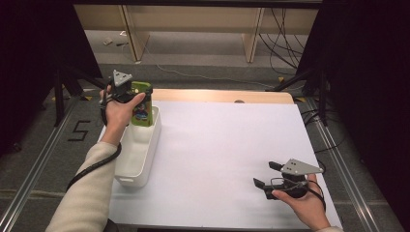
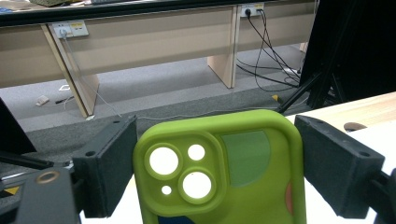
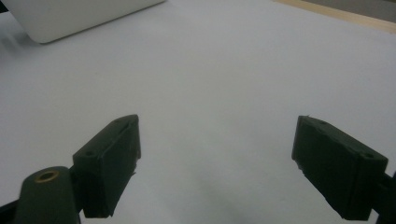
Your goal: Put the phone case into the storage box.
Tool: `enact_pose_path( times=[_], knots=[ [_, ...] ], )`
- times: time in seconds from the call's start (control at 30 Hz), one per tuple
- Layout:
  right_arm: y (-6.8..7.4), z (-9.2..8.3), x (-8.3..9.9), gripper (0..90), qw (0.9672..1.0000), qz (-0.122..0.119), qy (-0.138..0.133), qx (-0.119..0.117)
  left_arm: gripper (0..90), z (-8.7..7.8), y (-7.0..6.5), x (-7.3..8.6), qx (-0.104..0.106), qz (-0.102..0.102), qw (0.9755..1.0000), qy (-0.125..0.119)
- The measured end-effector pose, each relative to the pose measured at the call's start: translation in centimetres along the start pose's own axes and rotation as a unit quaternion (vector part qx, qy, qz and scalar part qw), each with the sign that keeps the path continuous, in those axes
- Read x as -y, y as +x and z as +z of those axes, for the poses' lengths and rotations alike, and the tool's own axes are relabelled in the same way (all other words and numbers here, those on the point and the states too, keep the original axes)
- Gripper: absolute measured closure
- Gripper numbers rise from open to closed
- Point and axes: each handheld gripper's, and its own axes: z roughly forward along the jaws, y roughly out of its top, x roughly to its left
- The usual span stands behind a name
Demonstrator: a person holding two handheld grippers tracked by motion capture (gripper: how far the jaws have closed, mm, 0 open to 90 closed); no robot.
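A lime-green phone case with camera cut-outs stands upright between the jaws of my left gripper, above the far end of a white bin. In the left gripper view the case spans the whole gap and both black pads touch its edges, so the left gripper is shut on it. My right gripper rests near the table's front right with its jaws wide apart. In the right gripper view the right gripper has nothing but white table between its jaws.
The white sheet covers the table, with a wooden strip along the far edge. The bin's corner lies far from the right gripper. Black stands and floor cables surround the table.
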Motion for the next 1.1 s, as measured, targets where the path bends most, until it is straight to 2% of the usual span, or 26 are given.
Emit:
enact_pose_path(
  times=[1.1],
  knots=[
    [0.00,0.01,-0.01,16.4,1.0000,0.000,-0.001,0.000,15.9,0.54,0.19,0.61,0.003,-0.005,0.9999,0.012]
  ],
)
